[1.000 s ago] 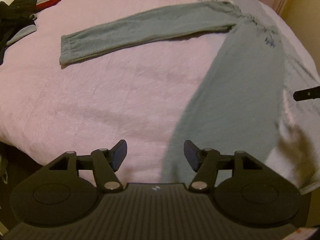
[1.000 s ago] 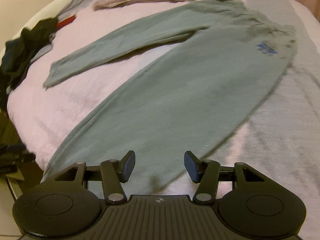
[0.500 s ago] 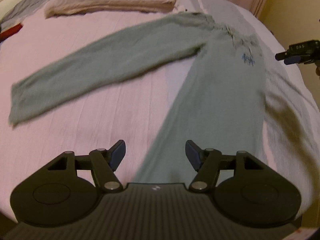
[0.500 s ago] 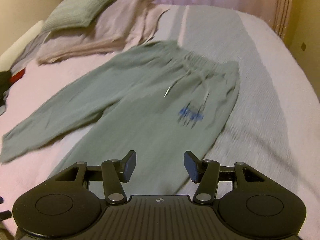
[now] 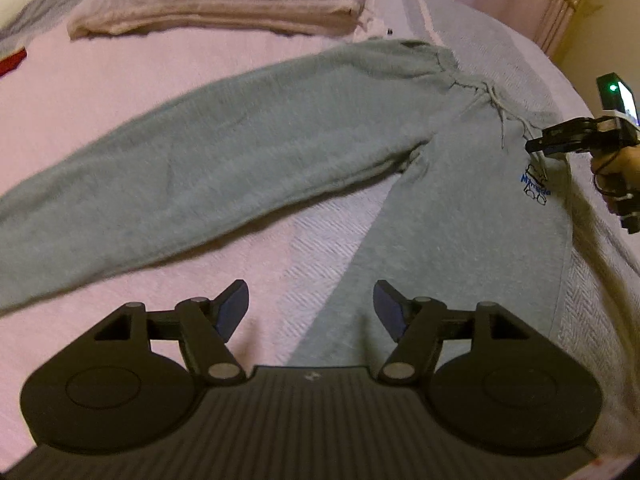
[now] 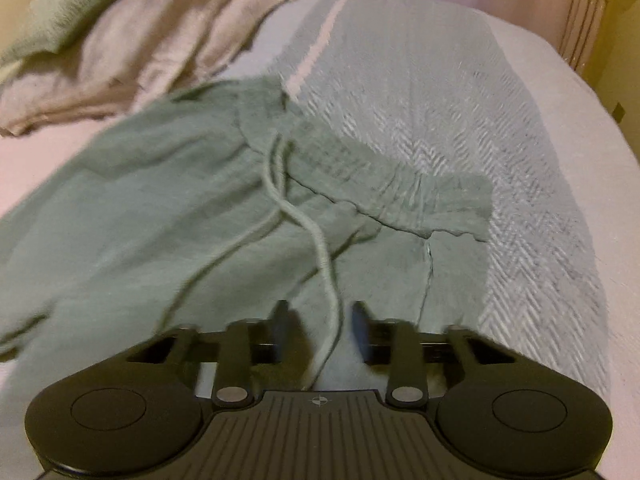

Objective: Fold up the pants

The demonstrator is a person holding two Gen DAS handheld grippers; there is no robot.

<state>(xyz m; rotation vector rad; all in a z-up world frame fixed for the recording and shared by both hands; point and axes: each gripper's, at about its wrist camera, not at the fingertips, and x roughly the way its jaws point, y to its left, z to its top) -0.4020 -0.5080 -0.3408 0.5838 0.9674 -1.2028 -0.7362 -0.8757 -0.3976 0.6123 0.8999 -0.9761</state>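
Observation:
Grey-green sweatpants [image 5: 440, 208] lie flat on the bed, legs spread in a V, one leg running far left. My left gripper [image 5: 311, 304] hovers open over the near leg and the pink cover [image 5: 120, 92] between the legs, holding nothing. My right gripper [image 5: 538, 147], held in a hand [image 5: 618, 164], is at the hip beside the blue logo [image 5: 535, 184]. In the right wrist view the gripper [image 6: 322, 320] sits low over the pants [image 6: 180, 200] below the waistband [image 6: 400, 188]. Its fingers stand apart, with the drawstring [image 6: 316, 240] running between them.
Folded pinkish bedding [image 5: 216, 8] and a green pillow [image 6: 68, 4] lie at the head of the bed. A grey herringbone spread [image 6: 460, 120] covers the right side. A red item [image 5: 12, 64] is at the far left. The bed drops off along the right edge.
Both grippers have moved toward the waist end of the pants. The right gripper has dropped close to the waistband and its fingers have narrowed around the drawstring. The left stays open.

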